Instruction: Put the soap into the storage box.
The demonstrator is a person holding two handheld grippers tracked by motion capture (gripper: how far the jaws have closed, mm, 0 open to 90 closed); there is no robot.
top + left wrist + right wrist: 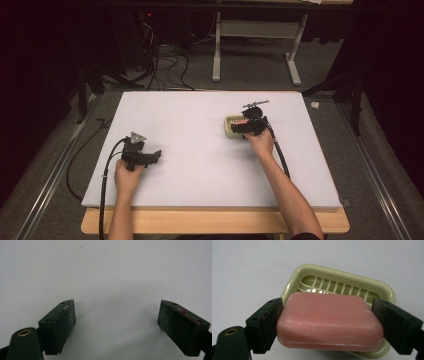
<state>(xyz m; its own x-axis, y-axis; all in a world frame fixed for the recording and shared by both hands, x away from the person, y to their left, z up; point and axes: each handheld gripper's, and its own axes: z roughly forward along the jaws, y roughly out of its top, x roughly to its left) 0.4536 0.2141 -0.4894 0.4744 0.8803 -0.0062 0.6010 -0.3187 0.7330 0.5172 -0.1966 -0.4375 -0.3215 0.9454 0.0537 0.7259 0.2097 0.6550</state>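
Observation:
A pink bar of soap [329, 321] sits clamped end to end between the two black jaws of my right gripper [328, 323]. It hangs just over a pale green soap dish [342, 280] with a slatted bottom. In the high view the right gripper [248, 126] is at the dish [230, 126] on the white table's centre right. My left gripper [142, 156] rests near the table's left front, open, its jaws [117, 320] wide apart over bare white surface with nothing between them.
The white foam board [200, 150] covers a wooden table [215, 220]. Cables trail from both grippers toward the front edge. Behind the table stand a grey desk frame [255, 45] and floor cables [165, 60]. A small white scrap [315, 105] lies off the right rear corner.

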